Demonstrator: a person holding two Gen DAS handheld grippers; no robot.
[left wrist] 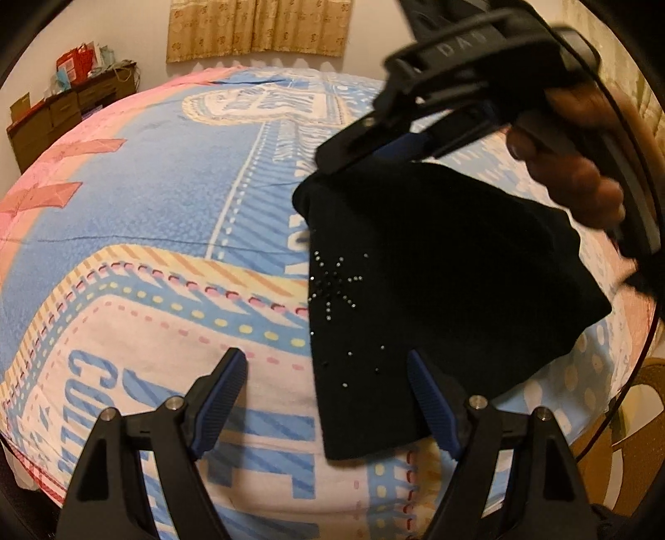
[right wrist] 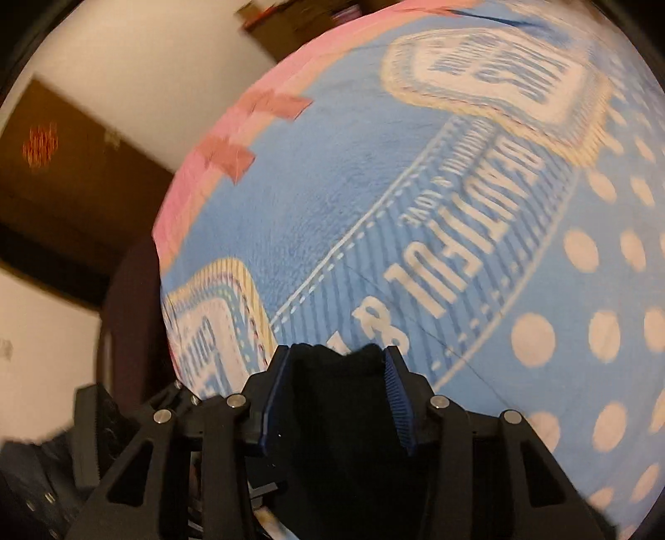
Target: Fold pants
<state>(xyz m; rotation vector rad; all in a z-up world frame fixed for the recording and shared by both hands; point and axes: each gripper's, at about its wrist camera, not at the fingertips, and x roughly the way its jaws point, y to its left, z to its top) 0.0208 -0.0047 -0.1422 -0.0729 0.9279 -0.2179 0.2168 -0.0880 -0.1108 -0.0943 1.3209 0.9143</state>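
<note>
The black pants (left wrist: 415, 290), with small rhinestones, lie partly folded on the bed at the right of the left wrist view. My left gripper (left wrist: 328, 365) is open and empty, with its right finger over the pants' near edge. My right gripper (left wrist: 374, 145) is shut on the far end of the pants and lifts it above the bed. In the right wrist view the black fabric (right wrist: 336, 398) is bunched between the right gripper's (right wrist: 336, 357) blue pads.
The bed carries a blue, pink and white printed blanket (left wrist: 166, 199). A brown dresser (left wrist: 62, 116) with bags on top stands at the far left wall. A curtain (left wrist: 257, 25) hangs behind the bed. A wicker chair (left wrist: 631, 398) stands at the right.
</note>
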